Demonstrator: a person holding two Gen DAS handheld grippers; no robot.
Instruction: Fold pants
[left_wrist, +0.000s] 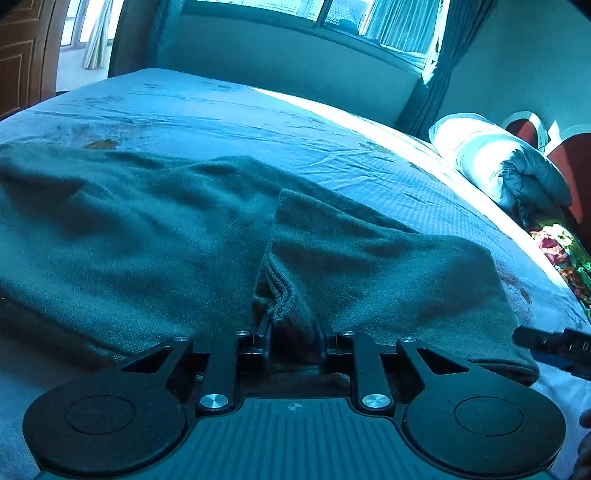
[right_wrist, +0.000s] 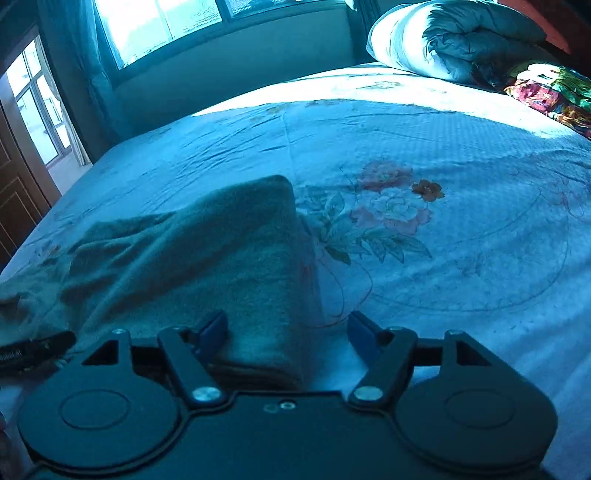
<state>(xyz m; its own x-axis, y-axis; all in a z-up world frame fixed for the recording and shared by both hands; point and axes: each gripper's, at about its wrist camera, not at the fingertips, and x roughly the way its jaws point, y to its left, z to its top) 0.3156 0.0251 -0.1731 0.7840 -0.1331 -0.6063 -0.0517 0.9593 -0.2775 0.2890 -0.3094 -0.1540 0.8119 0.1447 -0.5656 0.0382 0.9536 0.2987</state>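
Pants (left_wrist: 155, 229) lie on the bed (left_wrist: 332, 147), near edge. Left gripper (left_wrist: 293, 332) clamped on a bunched fold, seen only in left view. Right gripper (right_wrist: 286, 332) apart, astride the pants' edge, pads not pressing. Quilt (right_wrist: 443, 40) at 1 o'clock, far. Pants cut off at 9 o'clock.
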